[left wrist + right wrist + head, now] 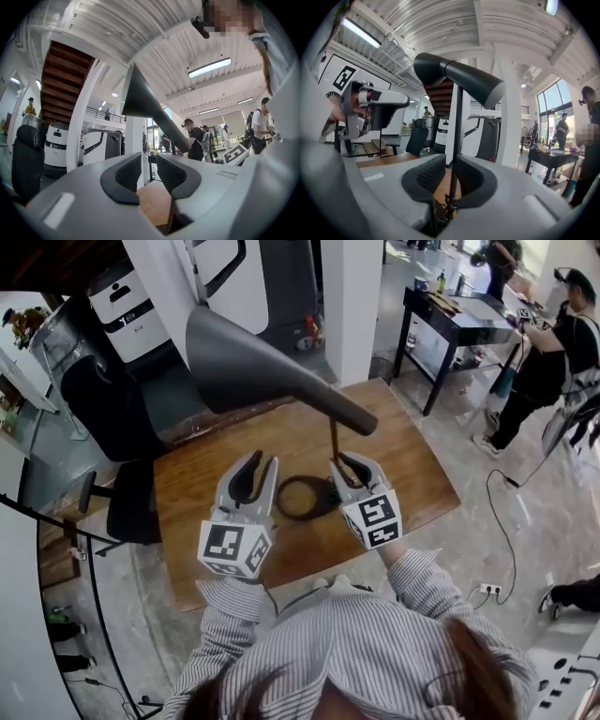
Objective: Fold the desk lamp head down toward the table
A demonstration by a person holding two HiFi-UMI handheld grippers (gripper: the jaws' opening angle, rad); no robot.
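The desk lamp stands near the middle of the wooden counter [412, 465]. Its ring base [300, 498] lies flat, and its thin stem [334, 439] rises to the dark grey cone-shaped lamp head [253, 362], which is raised high and tilted, not yet folded down.

The right gripper [347, 465] has its jaws around the stem low down. In the right gripper view the stem [456, 140] runs up between the pads, close against one and with a gap at the other, so the jaws are apart rather than clamped. This placement probably steadies the lamp so the base does not tip.

The left gripper [262, 465] hangs beside the base, jaws apart with nothing between them, likely free to reach for the head above it.

No brand is readable on the lamp. The only print is the square black-and-white markers on each gripper's cube [232, 547].
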